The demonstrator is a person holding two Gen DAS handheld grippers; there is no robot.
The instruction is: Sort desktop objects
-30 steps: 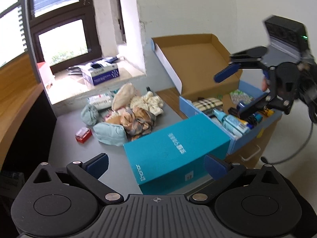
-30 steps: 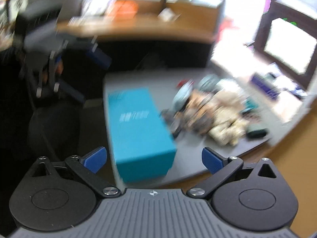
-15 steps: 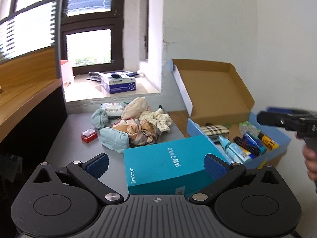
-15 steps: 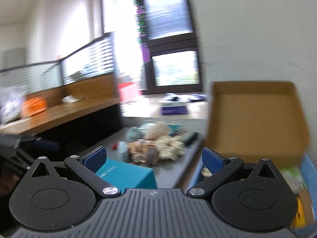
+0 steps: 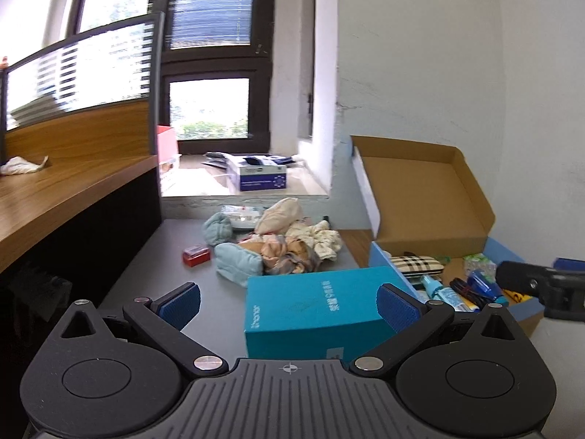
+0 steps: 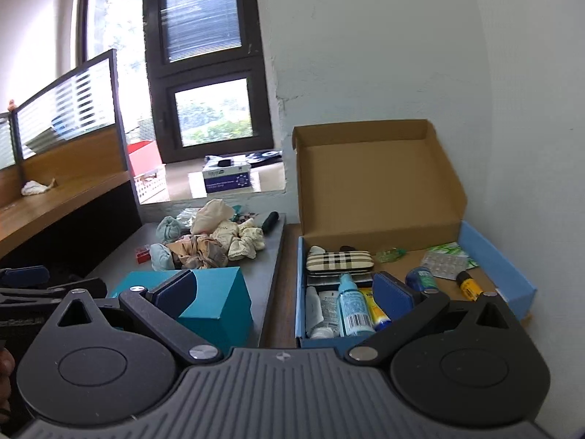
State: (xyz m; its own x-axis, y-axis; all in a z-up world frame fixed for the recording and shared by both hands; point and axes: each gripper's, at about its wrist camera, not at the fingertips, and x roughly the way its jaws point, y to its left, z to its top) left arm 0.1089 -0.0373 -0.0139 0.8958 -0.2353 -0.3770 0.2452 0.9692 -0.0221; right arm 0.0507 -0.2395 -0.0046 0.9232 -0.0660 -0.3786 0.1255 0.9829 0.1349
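A teal phone box [image 5: 314, 305] lies on the grey desk [image 5: 153, 274] near its front, also in the right wrist view [image 6: 219, 300]. Behind it is a pile of socks and cloths [image 5: 285, 245] and a small red box [image 5: 196, 255]. An open cardboard box [image 6: 380, 197] with a blue rim holds a plaid case [image 6: 340, 260], bottles and small items. My left gripper [image 5: 289, 303] is open and empty above the teal box. My right gripper [image 6: 283, 291] is open and empty, between the desk and the cardboard box.
A wooden partition desk [image 5: 55, 190] stands to the left. A windowsill [image 5: 248, 183] behind carries a blue-and-white carton [image 5: 261, 177]. A white wall is at the right. The right gripper's body shows at the left wrist view's right edge [image 5: 541, 285].
Both grippers have swung round and now face the desk and window side by side. The right gripper left its place above the cardboard box and dropped lower right. Both stayed open.
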